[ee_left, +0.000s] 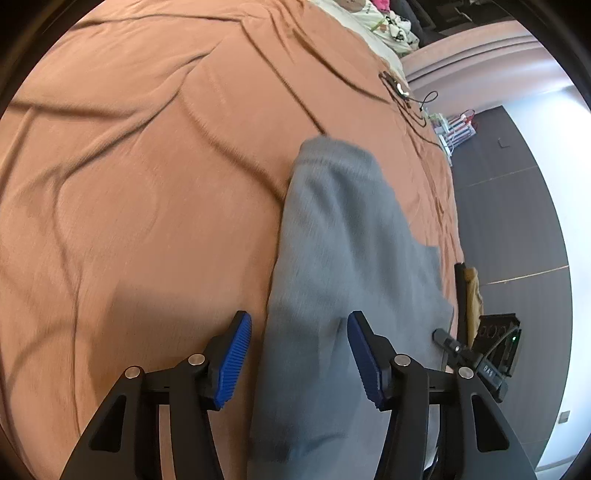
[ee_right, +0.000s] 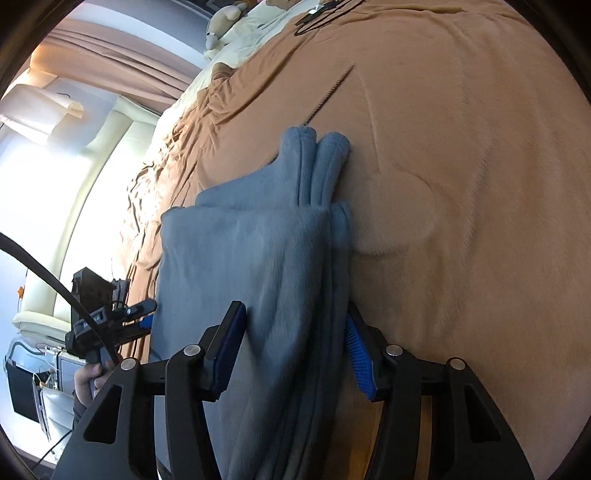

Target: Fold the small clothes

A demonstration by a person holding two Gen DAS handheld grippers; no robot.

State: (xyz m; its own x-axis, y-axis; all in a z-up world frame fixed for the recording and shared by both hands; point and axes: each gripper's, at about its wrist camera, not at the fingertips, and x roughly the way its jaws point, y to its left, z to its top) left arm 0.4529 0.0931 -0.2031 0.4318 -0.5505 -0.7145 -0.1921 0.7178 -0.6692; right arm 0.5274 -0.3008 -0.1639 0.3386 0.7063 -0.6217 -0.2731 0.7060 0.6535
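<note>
A grey-blue fleece garment (ee_left: 340,221) lies folded lengthwise on the orange blanket (ee_left: 147,184). My left gripper (ee_left: 301,347) is open over its near end. The left pad stands clear of the cloth and the right pad is over it. In the right wrist view the same garment (ee_right: 251,251) shows stacked layers and two rolled ends pointing away. My right gripper (ee_right: 293,343) is open around the bundle, and the cloth fills the gap and touches both pads. A hand (ee_right: 88,373) holds the left gripper at the garment's left edge.
The bed's edge runs along the right, with dark floor (ee_left: 498,221) beyond it. A black cable with a small device (ee_left: 397,88) lies on the blanket farther off. Cream bedding and a plush toy (ee_right: 225,14) sit at the bed's head. A cream armchair (ee_right: 122,147) stands by the bright window.
</note>
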